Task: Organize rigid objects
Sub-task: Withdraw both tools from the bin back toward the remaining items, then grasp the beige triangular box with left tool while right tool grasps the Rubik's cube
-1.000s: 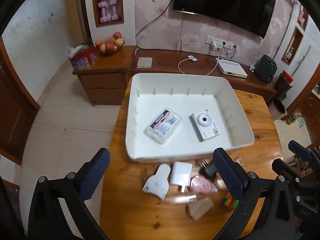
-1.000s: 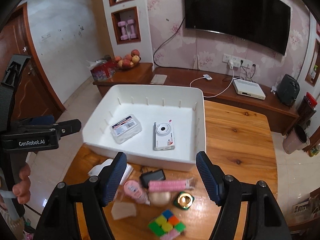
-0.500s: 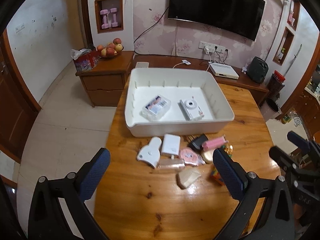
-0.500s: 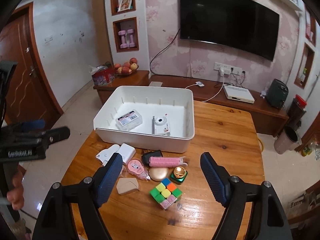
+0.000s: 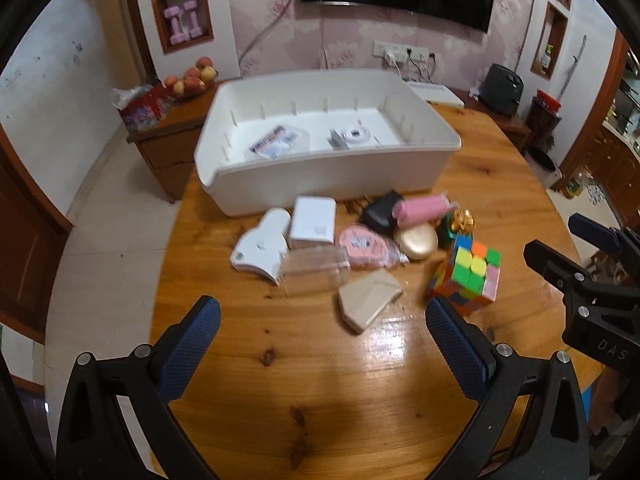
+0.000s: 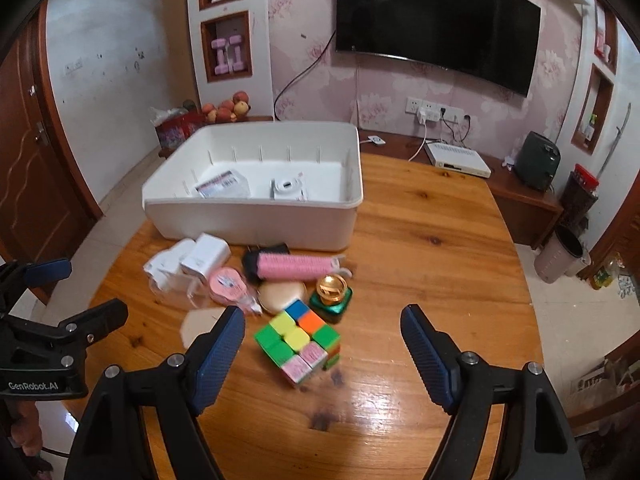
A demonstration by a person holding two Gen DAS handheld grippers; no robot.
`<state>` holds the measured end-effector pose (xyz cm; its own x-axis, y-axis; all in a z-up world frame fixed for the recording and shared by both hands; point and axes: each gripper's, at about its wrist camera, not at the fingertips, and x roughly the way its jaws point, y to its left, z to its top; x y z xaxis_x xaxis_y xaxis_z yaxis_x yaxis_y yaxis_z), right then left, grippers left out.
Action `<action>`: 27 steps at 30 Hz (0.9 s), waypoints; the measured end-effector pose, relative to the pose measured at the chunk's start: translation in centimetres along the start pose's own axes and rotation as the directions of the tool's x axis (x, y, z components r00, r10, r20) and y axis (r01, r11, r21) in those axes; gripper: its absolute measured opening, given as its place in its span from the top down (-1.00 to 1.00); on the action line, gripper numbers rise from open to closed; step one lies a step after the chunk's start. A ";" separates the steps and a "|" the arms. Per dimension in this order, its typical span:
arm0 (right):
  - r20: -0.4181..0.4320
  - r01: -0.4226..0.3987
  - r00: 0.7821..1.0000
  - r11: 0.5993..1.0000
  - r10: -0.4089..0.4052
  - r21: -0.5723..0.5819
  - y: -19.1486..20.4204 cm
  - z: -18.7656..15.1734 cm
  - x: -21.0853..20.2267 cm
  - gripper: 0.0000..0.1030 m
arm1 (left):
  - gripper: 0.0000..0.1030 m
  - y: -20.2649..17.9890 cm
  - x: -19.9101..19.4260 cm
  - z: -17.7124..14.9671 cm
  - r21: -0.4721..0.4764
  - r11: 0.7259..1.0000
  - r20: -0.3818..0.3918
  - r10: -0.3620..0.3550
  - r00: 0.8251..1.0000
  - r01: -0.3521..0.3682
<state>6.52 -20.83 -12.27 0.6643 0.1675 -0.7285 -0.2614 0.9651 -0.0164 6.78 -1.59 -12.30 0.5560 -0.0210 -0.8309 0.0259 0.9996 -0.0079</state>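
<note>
Wooden bench (image 5: 320, 380): white bin (image 5: 320, 188) holds camera (image 6: 288, 189) and clear box (image 6: 222, 186), both half hidden by rim. Puzzle cube (image 6: 300, 344) lies outside. Left tool (image 5: 320, 320) and right tool (image 6: 322, 332) gape wide, empty.

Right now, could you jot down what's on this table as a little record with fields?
bin: white bin on the wooden table
inside bin: camera, clear box
loose in front: puzzle cube, pink roller, white adapter, gold compact
left gripper: open, empty
right gripper: open, empty, cube between its fingers' line
</note>
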 end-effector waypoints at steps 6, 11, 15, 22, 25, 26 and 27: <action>-0.015 -0.011 1.000 0.997 0.010 -0.077 0.0 -1.6 1.8 -0.57 | -0.98 -0.2 3.1 -1.0 0.012 1.000 -0.077 -0.007 0.997 0.008; -0.024 -0.008 1.000 0.989 0.005 -0.144 0.2 -2.7 3.4 -0.57 | -0.98 -0.2 5.2 -1.2 0.006 1.000 -0.130 -0.013 0.991 0.014; -0.046 -0.046 0.998 0.984 0.038 -0.174 0.5 -3.3 4.7 -0.57 | -0.98 -0.2 6.6 -1.2 0.006 1.000 -0.162 -0.025 0.986 0.027; -0.070 -0.060 0.997 0.972 0.045 -0.226 0.9 -3.8 7.2 -0.57 | -0.98 -0.4 8.6 -1.4 0.019 0.999 -0.216 -0.046 0.975 0.051; -0.072 -0.096 0.994 0.968 0.081 -0.231 0.7 -3.8 7.9 -0.57 | -0.98 -0.4 9.1 -1.5 0.020 0.997 -0.226 -0.070 0.972 0.077; -0.072 -0.104 0.993 0.967 0.089 -0.233 0.7 -3.8 8.1 -0.57 | -0.98 -0.4 9.3 -1.5 0.022 0.996 -0.229 -0.076 0.971 0.083; -0.071 -0.112 0.993 0.965 0.097 -0.239 0.7 -3.8 8.3 -0.57 | -0.98 -0.4 9.4 -1.5 0.024 0.996 -0.230 -0.079 0.970 0.087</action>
<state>9.16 -19.50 -20.91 0.5840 0.2457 -0.7737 -0.4934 0.8643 -0.0980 10.80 -2.13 -20.96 0.3463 -0.0958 -0.9332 0.0945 0.9933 -0.0670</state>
